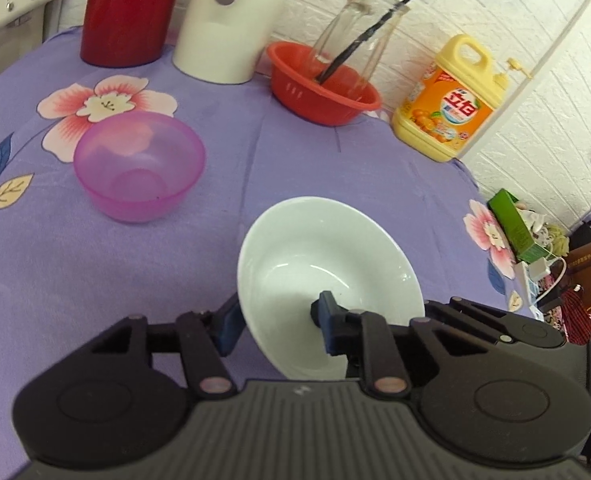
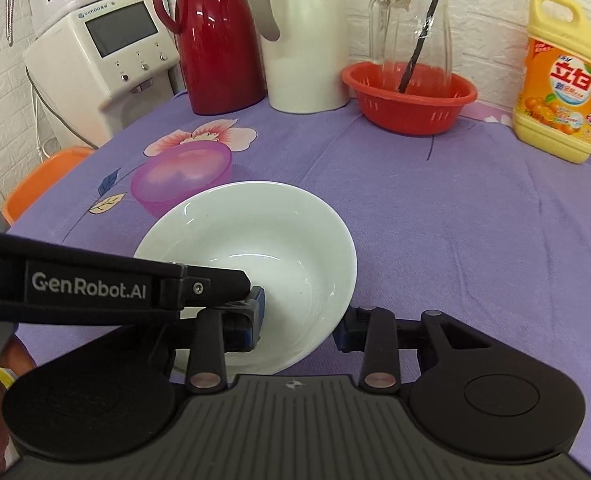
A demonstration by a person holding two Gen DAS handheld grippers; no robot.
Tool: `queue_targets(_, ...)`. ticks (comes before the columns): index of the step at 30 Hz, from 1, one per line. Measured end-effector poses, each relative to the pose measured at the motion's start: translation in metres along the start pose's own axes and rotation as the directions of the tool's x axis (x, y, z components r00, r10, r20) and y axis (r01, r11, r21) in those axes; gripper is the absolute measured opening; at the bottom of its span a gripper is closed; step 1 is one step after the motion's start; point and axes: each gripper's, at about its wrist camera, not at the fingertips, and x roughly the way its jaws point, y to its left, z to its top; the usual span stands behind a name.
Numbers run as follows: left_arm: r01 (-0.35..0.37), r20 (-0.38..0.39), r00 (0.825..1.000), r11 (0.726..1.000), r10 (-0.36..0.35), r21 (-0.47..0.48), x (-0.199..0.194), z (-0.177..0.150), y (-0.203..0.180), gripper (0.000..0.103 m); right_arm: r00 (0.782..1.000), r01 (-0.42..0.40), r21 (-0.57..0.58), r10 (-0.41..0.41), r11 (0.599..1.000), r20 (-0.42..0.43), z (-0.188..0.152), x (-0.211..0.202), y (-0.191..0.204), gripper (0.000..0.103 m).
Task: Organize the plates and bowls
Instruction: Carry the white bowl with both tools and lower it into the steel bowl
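Two claws grip one white bowl: the left claw is clenched on its left rim, the right claw on its right rim. It is tilted above the purple-clothed worktop, near a pink plastic bowl, with a red basket further back
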Motion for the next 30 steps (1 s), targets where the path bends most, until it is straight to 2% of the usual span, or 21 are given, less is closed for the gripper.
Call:
queue_targets(8,0.060,0.052,0.997,0.997,-0.062,0.050,-0.054,-0.028,-0.036,0.020,0.997,0.050,-0.008,-0.049,0.999,0.067,-0.016,-0.066,0.007,0.064)
queue_targets(18,0.135,0.097,0.985,0.985,-0.145,0.110,-0.127,-0.085,-0.073,0.020,0.982,0.125,-0.011,-0.122,0.992,0.142,-0.055,-0.150,0.032,0.064)
queue_targets(24,0.173,0.068,0.981,0.975,-0.184,0.139,-0.143,-0.127,-0.084,0.020,0.977,0.164,-0.004,-0.162,0.986,0.139,-0.092,-0.179,0.044,0.064)
queue_targets(30,0.189,-0.008,0.982,0.971,-0.190,0.149,-0.128,-0.165,-0.082,0.020,0.979,0.180,0.044,-0.184,0.983,0.089,-0.132,-0.177,0.042,0.064)
